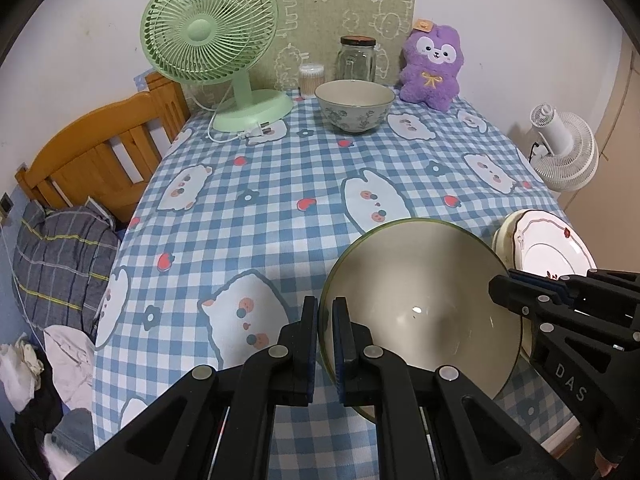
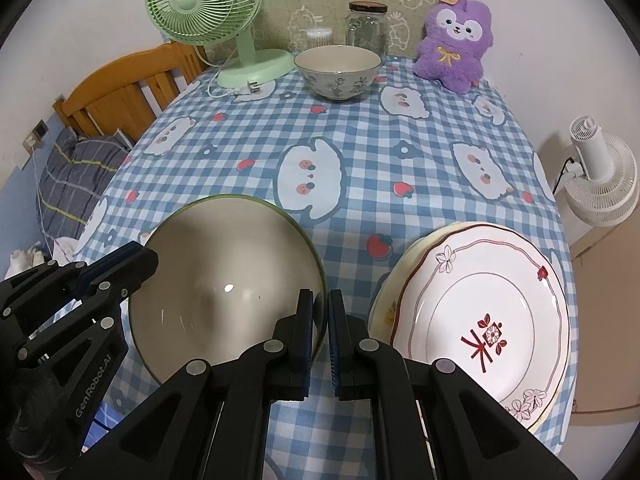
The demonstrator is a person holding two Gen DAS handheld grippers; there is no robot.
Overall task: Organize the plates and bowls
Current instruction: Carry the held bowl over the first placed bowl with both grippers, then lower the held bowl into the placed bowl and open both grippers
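A large beige bowl with a green rim (image 1: 424, 300) (image 2: 224, 280) is at the near edge of the checked table. My left gripper (image 1: 327, 344) is shut on its left rim; it also shows in the right wrist view (image 2: 132, 258). My right gripper (image 2: 320, 340) is shut on its right rim; it also shows in the left wrist view (image 1: 504, 284). A white plate with red trim (image 2: 484, 320) (image 1: 548, 248) lies on another plate to the right. A small floral bowl (image 1: 355, 106) (image 2: 337, 73) stands at the far side.
At the back stand a green fan (image 1: 212, 40), a glass jar (image 1: 357, 60), a cotton swab tub (image 1: 311, 79) and a purple plush toy (image 1: 432, 68). A wooden bed frame (image 1: 100, 152) and bedding lie left; a white fan (image 1: 568, 148) stands right.
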